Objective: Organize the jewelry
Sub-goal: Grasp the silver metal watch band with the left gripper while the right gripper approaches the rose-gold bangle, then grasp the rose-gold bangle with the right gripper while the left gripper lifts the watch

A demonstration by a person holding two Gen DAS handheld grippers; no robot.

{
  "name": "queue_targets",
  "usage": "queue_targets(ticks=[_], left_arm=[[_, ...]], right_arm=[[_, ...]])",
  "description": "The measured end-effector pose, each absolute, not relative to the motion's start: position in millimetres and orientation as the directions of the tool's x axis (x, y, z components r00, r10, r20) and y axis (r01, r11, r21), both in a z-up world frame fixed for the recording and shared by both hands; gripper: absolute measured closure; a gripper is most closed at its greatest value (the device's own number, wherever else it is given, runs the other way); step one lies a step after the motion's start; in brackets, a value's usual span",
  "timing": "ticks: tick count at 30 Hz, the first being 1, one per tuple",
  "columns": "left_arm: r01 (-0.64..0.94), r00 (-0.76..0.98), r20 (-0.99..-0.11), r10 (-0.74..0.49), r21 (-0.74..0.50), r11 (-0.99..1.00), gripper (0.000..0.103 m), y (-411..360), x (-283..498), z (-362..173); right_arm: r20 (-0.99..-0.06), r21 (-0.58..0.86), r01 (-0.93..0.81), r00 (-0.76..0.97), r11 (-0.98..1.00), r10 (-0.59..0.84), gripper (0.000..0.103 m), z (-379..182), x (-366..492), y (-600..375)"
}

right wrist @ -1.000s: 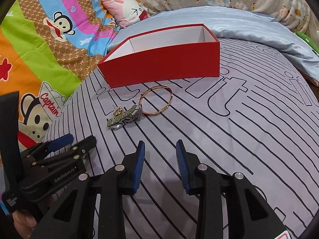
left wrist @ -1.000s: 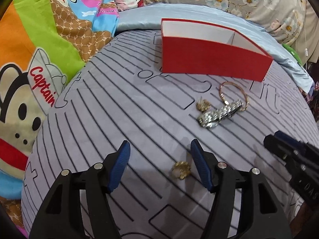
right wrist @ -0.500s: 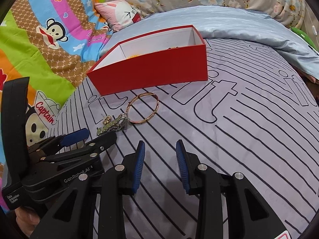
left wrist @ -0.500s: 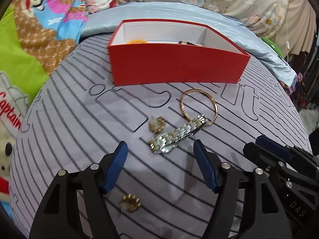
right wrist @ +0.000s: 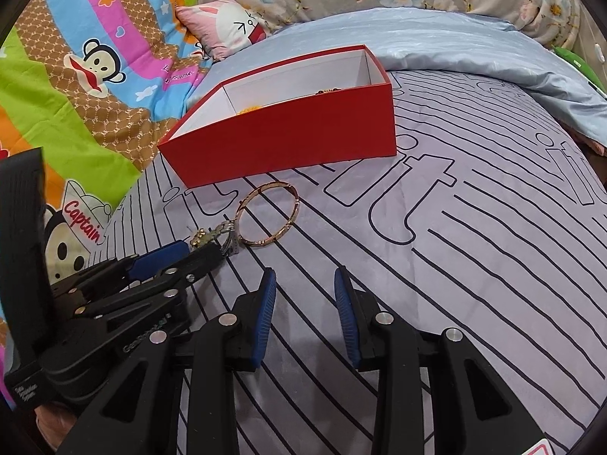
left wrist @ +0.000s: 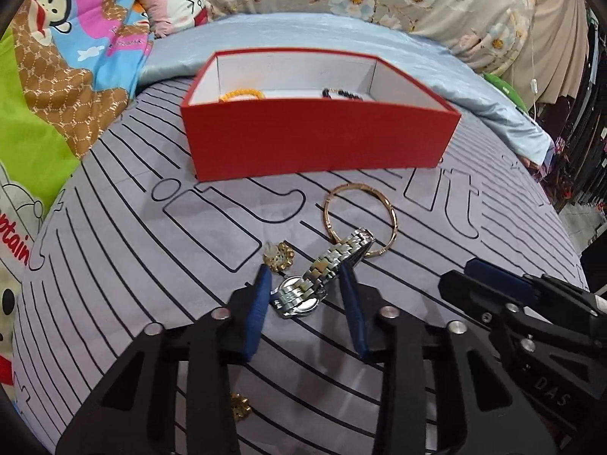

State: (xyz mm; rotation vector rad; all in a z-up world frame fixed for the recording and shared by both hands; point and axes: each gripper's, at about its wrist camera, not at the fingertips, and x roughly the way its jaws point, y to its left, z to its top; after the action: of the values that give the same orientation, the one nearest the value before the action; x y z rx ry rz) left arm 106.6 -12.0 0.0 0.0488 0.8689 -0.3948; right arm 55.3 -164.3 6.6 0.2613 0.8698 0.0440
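Bed (left wrist: 114, 265) under grey striped sheet, cartoon monkey blanket (right wrist: 76, 94) alongside. Red box (left wrist: 318, 140) holds bracelets. Left tongs (left wrist: 305, 284) spread, straddling watch (left wrist: 322, 273) lying on sheet; right tongs (right wrist: 303, 284) parted, empty. Bangle (left wrist: 360, 220) touches watch.

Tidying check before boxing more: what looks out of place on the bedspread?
One small gold flower-shaped piece lies alone, under the left gripper, apart from the silver-and-gold link watch, rose-gold bangle and second gold flower piece. Nothing looks damaged.
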Motion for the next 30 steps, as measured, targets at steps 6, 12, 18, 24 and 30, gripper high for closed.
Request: queue_targets(ticks=[6,12,18,24,30], left_arm=[[0.308,0.574,-0.755,-0.318,-0.161,0.938,0.090,3,107,0],[0.290,0.557,-0.763,-0.328,-0.192,0.938,0.062,10,111,-3],[0.294,0.560,-0.762,-0.326,-0.186,0.938,0.051,4,121,-2],[0.294,0.547,-0.764,-0.342,-0.207,0.933,0.086,-2,129,-2],[0.282,0.570,-0.741,-0.354,-0.227,0.932,0.093,6,119,5]], right_arm=[[-0.746,0.224,0.056,0.653,0.973,0.134,0.073,9,74,-161],[-0.736,0.218,0.048,0.664,0.975,0.132,0.073,14,77,-160],[-0.738,0.230,0.052,0.660,0.972,0.139,0.073,12,76,-161],[-0.739,0.222,0.045,0.659,0.974,0.138,0.073,12,80,-159],[-0.745,0.217,0.038,0.653,0.976,0.140,0.073,9,91,-158]])
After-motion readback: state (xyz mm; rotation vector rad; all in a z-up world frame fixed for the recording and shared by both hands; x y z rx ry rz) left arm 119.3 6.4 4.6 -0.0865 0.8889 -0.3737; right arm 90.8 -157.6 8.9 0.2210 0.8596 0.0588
